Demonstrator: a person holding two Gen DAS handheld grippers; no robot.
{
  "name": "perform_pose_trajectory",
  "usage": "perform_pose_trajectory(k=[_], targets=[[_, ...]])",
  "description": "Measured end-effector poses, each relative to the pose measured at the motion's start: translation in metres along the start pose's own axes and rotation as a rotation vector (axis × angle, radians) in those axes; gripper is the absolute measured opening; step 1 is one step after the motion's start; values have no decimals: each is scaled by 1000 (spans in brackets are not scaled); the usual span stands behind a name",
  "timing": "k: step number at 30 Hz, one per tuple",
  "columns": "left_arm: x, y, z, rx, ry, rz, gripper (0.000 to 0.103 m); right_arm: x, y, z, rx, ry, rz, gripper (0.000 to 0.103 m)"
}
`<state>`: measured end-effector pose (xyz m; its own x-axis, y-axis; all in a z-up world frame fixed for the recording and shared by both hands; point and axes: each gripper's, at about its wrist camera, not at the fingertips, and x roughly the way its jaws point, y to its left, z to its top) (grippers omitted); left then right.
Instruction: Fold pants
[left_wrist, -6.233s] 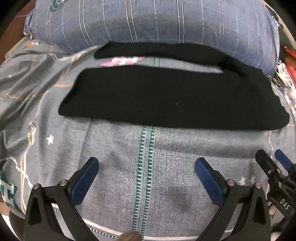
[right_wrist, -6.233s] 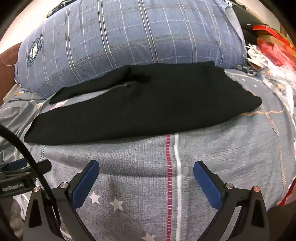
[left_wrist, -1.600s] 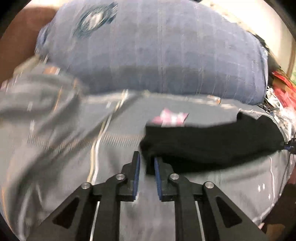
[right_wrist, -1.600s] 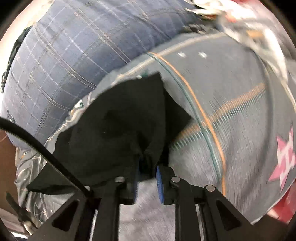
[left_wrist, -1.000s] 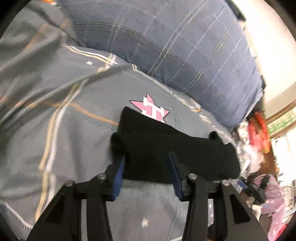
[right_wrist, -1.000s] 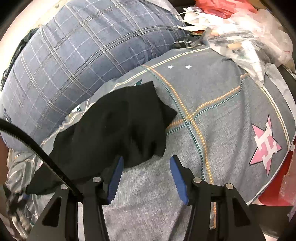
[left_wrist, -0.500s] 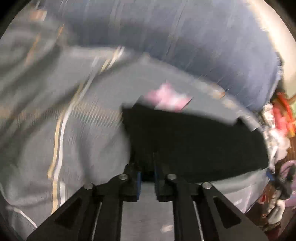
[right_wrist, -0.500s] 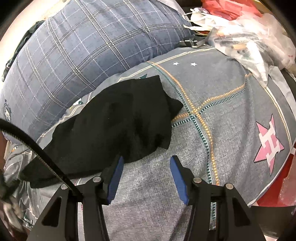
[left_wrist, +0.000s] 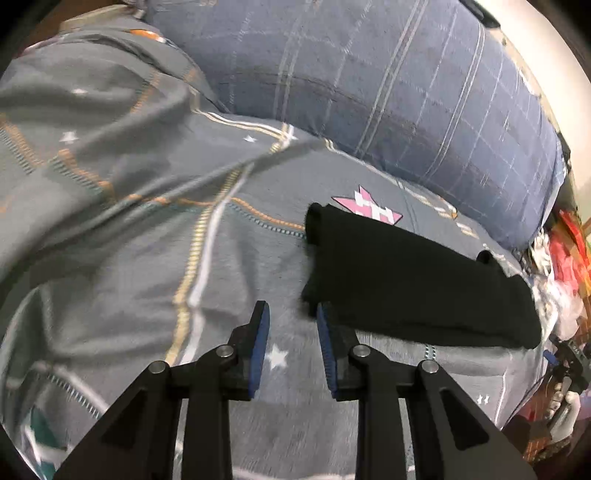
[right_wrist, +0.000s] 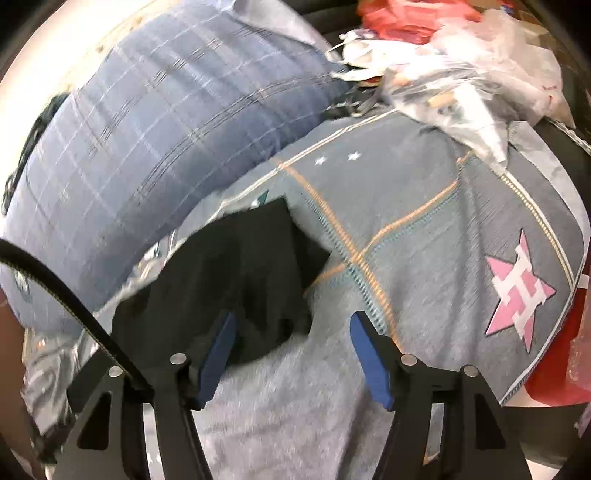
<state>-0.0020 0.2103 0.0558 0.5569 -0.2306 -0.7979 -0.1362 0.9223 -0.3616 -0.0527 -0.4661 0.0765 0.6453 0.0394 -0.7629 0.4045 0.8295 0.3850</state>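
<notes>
The black pants (left_wrist: 406, 280) lie folded in a long strip on the grey patterned bedspread (left_wrist: 147, 240). My left gripper (left_wrist: 291, 314) is open and empty, its jaws a small way apart, just short of the strip's near left corner. In the right wrist view the pants (right_wrist: 229, 273) show their bunched right end. My right gripper (right_wrist: 291, 332) is open and empty, with its left finger (right_wrist: 218, 350) in front of the cloth's edge.
A large blue plaid pillow (left_wrist: 369, 81) lies behind the pants, and shows in the right wrist view (right_wrist: 147, 140). Plastic bags and red items (right_wrist: 461, 66) are piled at the bed's right end. Rumpled bedspread rises at the left (left_wrist: 74, 110).
Both grippers gripped the pants' ends earlier. The right one let go about a second ago. The left one was shut at the near corner half a second ago and has now opened.
</notes>
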Motion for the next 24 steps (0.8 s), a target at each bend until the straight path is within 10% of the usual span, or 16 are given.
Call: perform_pose_trajectory(k=[6, 9, 16, 21, 24], targets=[[-23, 9, -12, -48, -22, -19, 28, 33, -6, 12, 59, 62, 22, 70], [-30, -2, -15, -29, -25, -21, 29, 53, 13, 13, -49, 158, 6, 9], [-31, -33, -23, 17, -44, -34, 32, 11, 71, 44, -266, -27, -4, 8], [-25, -41, -33, 41, -11, -51, 33, 61, 27, 28, -229, 140, -167, 13], [-25, -41, -37, 49, -8, -43, 37, 58, 18, 16, -240, 131, -247, 46]])
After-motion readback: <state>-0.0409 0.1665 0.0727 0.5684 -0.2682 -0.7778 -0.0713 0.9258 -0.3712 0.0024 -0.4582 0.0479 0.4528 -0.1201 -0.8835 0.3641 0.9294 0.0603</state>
